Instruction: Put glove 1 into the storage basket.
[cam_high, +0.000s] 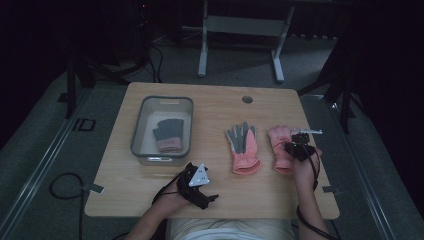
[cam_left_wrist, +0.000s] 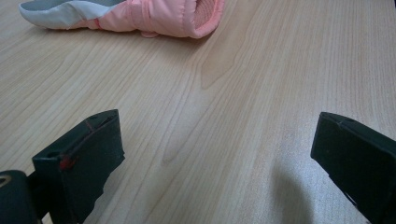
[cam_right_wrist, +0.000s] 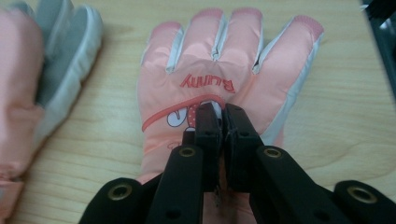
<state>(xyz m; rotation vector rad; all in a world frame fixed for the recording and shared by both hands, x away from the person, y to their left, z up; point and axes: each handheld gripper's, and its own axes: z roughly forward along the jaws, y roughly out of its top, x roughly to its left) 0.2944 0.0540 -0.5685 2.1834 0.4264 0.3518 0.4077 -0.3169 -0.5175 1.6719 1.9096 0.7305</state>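
Right hand-held gripper (cam_right_wrist: 218, 114) pinching only a thin fold of the pink glove (cam_right_wrist: 219, 70); fabric may slip free on lifting; left hand-held gripper (cam_left_wrist: 215, 154) spread, idle

a pink glove (cam_right_wrist: 210, 88) lies flat on the wooden tabletop (cam_high: 220, 195), back up (the word "bunny" printed across it), fingers spread and pointing away from the person, just right of a matching glove (cam_high: 244, 147) lying grey palm up.

Dim lab: bare desk (cam_high: 210, 190), cables (cam_high: 62, 185).
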